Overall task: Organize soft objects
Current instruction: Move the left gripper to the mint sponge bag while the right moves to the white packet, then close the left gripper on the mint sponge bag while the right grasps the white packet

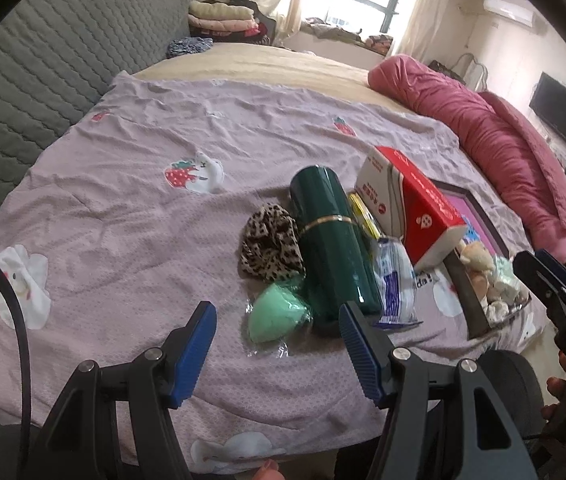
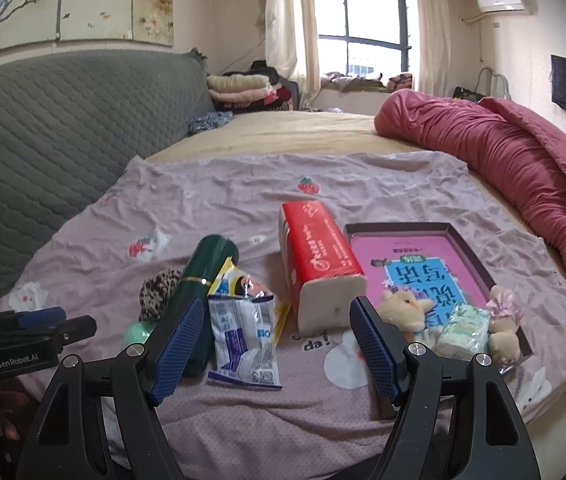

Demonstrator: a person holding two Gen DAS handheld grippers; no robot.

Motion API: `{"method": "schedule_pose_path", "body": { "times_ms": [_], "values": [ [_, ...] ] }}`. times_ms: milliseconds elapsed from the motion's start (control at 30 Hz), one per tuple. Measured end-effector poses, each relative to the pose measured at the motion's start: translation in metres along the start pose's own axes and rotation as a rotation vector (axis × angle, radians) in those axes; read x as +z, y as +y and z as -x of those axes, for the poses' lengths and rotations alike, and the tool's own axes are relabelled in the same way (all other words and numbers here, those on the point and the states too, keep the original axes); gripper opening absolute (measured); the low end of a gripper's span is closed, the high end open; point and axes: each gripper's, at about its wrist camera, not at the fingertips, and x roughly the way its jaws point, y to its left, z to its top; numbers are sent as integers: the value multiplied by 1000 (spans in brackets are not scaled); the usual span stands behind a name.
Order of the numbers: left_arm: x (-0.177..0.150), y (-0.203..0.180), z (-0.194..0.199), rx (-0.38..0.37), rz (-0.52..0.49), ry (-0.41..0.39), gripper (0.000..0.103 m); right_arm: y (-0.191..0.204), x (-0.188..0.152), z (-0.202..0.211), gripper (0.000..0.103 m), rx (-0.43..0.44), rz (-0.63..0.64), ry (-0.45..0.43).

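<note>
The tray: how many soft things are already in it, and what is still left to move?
Done: the tray holds a plush bear, a tissue pack and a second plush toy. In hand: nothing; the left gripper and the right gripper are both open and empty. Left: the leopard scrunchie and green sponge lie on the sheet beside the green bottle.

Items cluster mid-sheet on the bed. Left to right in the right wrist view: scrunchie, bottle lying on its side, snack packets, tissue pack, tray. Sponge sits nearest the cameras, in front of the scrunchie, touching the bottle's near end. Plush toys and a small packet lie in the tray's near end. Rolled quilt lies right and behind. Headboard is at left.
</note>
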Motion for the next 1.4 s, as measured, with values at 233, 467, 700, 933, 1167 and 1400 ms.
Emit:
{"method": "schedule_pose_path", "body": {
  "times_ms": [233, 467, 700, 933, 1167, 1400],
  "values": [
    [-5, -7, -9, 4, -30, 19, 64, 4, -11, -18, 77, 5, 18, 60],
    [-8, -10, -18, 17, -46, 43, 64, 5, -18, -37, 77, 19, 21, 113],
    [-11, -4, -31, 20, -46, 72, 64, 10, -26, -60, 77, 54, 27, 189],
    [-13, 11, -51, 15, 1, 122, 64, 16, -34, -76, 77, 69, 48, 236],
    [-10, 22, -66, -35, 71, 147, 64, 17, -37, -88, 77, 84, 40, 271],
    [-11, 17, -78, -42, 61, 174, 64, 14, -40, -102, 77, 93, 22, 308]
  ]
}}
